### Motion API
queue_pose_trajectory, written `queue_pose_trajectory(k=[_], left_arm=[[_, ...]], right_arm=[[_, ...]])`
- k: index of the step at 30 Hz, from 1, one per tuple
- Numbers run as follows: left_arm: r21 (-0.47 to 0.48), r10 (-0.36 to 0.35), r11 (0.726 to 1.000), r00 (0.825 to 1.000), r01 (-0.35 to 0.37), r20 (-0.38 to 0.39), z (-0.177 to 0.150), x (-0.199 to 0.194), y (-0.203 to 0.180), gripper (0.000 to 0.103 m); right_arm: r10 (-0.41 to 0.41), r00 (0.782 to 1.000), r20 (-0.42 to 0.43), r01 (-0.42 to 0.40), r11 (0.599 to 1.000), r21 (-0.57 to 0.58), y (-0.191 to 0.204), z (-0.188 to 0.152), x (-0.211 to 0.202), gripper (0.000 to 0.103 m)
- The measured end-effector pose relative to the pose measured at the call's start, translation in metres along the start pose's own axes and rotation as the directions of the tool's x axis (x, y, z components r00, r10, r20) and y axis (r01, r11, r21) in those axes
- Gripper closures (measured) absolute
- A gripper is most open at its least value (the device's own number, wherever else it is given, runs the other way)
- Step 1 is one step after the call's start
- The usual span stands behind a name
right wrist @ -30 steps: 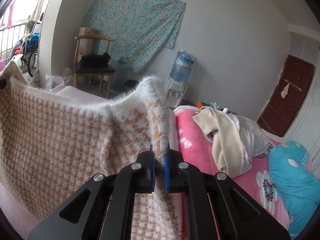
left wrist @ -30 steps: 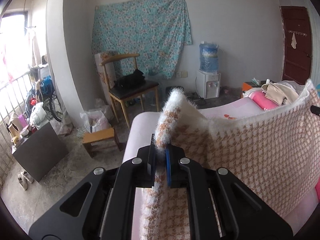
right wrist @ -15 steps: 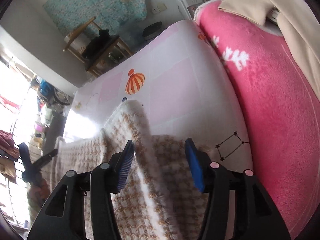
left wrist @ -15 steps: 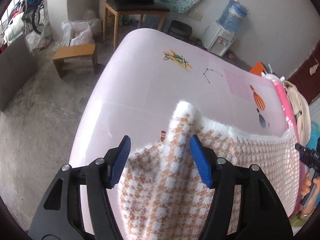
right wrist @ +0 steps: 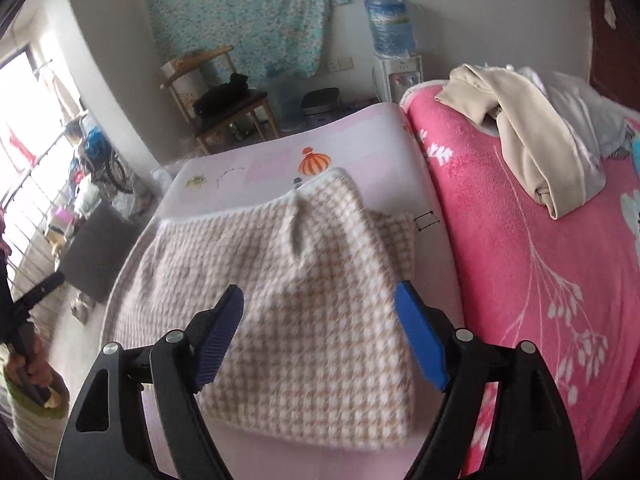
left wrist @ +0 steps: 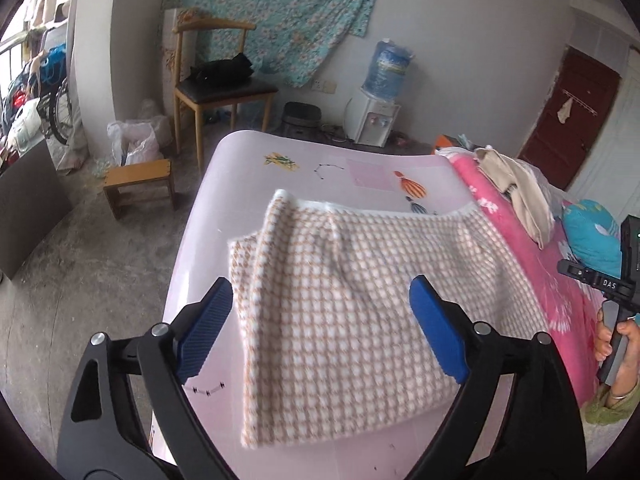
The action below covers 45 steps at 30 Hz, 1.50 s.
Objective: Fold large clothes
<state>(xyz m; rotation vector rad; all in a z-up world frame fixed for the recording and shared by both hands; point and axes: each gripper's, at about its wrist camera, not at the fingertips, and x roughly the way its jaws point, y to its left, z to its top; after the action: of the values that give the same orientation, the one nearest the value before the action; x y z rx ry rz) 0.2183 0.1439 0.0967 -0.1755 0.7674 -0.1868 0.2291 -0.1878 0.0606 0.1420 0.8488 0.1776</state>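
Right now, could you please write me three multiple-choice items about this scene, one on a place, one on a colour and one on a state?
1. Where does the checked knit garment lie?
A. on the pale pink sheet
B. on the wooden chair
C. on the floor

2. What colour is the blanket beside the sheet?
A. green
B. bright pink
C. black

3. How does the left gripper stand?
A. clamped on the garment
B. clamped on a stool
C. jaws apart, holding nothing

Answers:
1. A: the garment is spread flat on the sheet.
2. B: pink with white sprigs, to the right of the sheet.
3. C: the blue pads stand wide and opening, clear above the cloth; the right gripper likewise.
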Motion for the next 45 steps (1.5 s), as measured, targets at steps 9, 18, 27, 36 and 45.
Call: queue_pose_trajectory(k=[9,18,27,36,45], left_arm=[[0.05,0.05,0.997,0.999,-0.051,0.013,-0.074,-0.059,-0.055,0.008],[0.062,0.196,0.977,0.977,-0.202,0.085,-0.09,-0.092,-0.08,0.008],[0.057,0.255,0.963,0.96,-0.263,0.116,-0.084,-0.096,-0.093,0.008],[0.012,0.265,0.964,0.963,-0.265,-0.047,-0.095,-0.056,-0.09,0.008],[0.009,0.288,0.957,0.95,-0.289,-0.119,-0.104,-0.033,-0.085,0.008]], right_arm=[[-0.086,0.994,0.062,0.094,0.985,-0.143,0.094,-0.087,-0.056,0.012],[-0.153,0.961,0.229,0.197,0.962,-0.187,0.13,-0.1,-0.104,0.006],[-0.219,0.941,0.258,0.255,0.96,-0.117,0.123,-0.104,-0.111,0.006],[-0.251,0.957,0.144,0.266,0.959,-0.098,0.113,-0.11,-0.077,0.006],[-0.239,0.97,0.038,0.241,0.966,-0.092,0.113,-0.111,-0.043,0.006]])
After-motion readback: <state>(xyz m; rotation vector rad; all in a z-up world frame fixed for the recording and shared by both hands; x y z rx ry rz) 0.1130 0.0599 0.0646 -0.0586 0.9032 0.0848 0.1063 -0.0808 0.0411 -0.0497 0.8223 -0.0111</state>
